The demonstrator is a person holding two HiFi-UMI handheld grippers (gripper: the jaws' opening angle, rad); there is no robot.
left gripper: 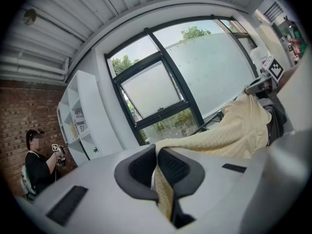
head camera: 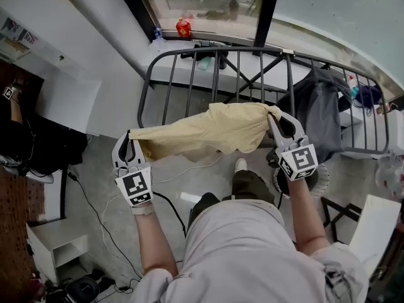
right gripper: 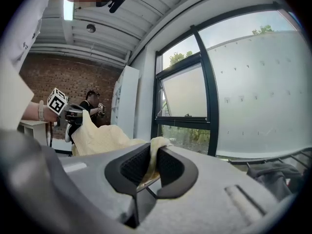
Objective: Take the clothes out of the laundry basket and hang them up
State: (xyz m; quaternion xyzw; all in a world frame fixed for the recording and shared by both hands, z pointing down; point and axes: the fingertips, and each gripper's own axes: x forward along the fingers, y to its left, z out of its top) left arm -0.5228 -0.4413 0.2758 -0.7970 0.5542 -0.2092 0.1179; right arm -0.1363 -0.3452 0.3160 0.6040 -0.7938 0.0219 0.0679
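Jaws clamped on cloth (head camera: 208, 130), both sides. Left gripper (left gripper: 157, 167): jaws together on one yellow edge, with fabric pinched between the pads and trailing down behind them. Right gripper (right gripper: 150, 165): jaws almost together, nipping a folded corner at the other end. Cloth spans between the two grippers, bunched toward the right one, sagging a bit mid-span, clear of the floor.

Rack (head camera: 252, 59) sits just ahead of both grippers and has dark metal bars. Cloth hangs at its near side; can't tell if it touches the bars. Dark garment (head camera: 315, 115) is draped over the rack just beyond the right gripper. Window (head camera: 202, 8) is past the rack, with a red item (head camera: 184, 28) on the sill.

White shelf unit (left gripper: 80, 116) stands off to the left of the left gripper. Another person (left gripper: 36, 162) stands beyond it by the brick wall. Shoe (head camera: 240, 165) is on the floor below the cloth, and a cable (head camera: 107, 219) runs under the left gripper.
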